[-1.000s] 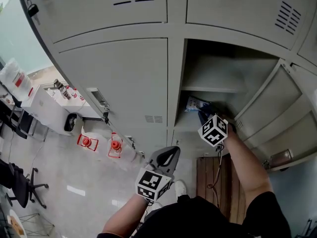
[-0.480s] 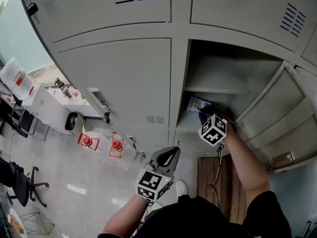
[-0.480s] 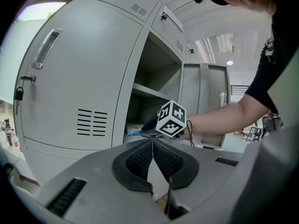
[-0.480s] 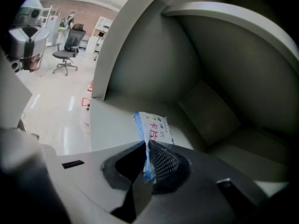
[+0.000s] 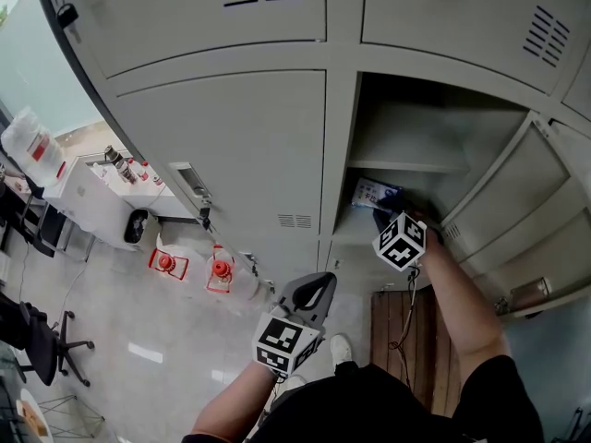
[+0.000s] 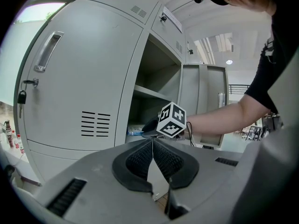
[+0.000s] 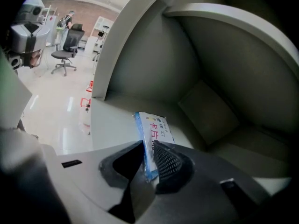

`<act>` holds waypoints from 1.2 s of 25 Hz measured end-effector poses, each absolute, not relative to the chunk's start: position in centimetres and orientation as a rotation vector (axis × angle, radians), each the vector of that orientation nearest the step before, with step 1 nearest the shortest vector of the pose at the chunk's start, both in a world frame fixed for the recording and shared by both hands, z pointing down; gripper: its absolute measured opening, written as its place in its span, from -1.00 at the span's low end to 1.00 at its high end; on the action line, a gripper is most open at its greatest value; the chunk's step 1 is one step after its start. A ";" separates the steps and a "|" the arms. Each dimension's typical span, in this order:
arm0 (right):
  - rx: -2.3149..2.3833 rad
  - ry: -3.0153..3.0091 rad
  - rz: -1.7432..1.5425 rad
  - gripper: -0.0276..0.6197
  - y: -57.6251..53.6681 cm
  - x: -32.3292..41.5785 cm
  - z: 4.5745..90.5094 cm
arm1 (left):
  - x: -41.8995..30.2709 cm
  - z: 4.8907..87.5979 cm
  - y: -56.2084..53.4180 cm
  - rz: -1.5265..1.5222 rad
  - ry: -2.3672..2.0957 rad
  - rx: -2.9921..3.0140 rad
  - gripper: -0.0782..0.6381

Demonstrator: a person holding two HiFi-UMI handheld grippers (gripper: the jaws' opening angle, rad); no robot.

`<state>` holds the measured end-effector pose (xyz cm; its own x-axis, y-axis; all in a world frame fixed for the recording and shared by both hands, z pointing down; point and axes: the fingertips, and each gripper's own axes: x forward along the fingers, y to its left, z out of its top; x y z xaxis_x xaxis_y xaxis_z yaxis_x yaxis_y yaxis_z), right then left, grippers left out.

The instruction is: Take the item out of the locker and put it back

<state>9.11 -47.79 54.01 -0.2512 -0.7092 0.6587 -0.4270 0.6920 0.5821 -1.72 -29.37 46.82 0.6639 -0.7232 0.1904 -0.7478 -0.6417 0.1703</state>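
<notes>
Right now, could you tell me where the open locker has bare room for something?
The shelf looks bare, and so does the locker floor between packet and back wall. The front is crowded: the right gripper, jaws just opening, straddles the packet.

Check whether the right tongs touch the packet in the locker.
Cannot tell. In the right gripper view the packet stands between the just-opening jaws of the right tongs, close against one pad; no plain gap or press.

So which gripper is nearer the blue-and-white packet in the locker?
Right gripper: its fingers, just opening, straddle the packet inside the locker. Left gripper hangs shut outside it.
</notes>
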 end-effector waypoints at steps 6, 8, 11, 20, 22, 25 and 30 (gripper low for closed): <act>0.907 -1.897 -0.374 -0.36 -47.3 9.1 53.5 | -2.3 46.5 -28.8 0.155 -1.195 2.655 -0.73; 0.926 -1.904 -0.373 -0.36 -47.0 9.1 53.1 | -2.5 46.4 -28.4 0.156 -1.194 2.659 -0.73; 0.961 -1.926 -0.364 -0.36 -46.1 8.8 52.1 | -2.9 46.1 -27.8 0.153 -1.190 2.667 -0.73; 1.152 -2.053 -0.272 -0.56 -41.6 8.5 48.2 | -4.1 44.7 -24.3 0.149 -1.156 2.717 -0.73; 1.204 -2.079 -0.251 -0.66 -40.1 8.4 47.2 | -4.4 44.2 -23.3 0.144 -1.145 2.732 -0.73; 1.261 -2.111 -0.216 -0.75 -37.4 8.2 46.1 | -4.9 43.7 -21.6 0.133 -1.125 2.751 -0.73; 1.353 -2.184 -0.133 -0.75 -32.3 7.5 44.3 | -5.8 43.4 -18.5 0.127 -1.076 2.779 -0.73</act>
<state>7.53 -32.33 44.26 -0.3330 -0.8504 0.4072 -0.7948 0.4856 0.3639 -5.80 -18.52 43.36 0.7378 -0.6613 0.1355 -0.6747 -0.7288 0.1164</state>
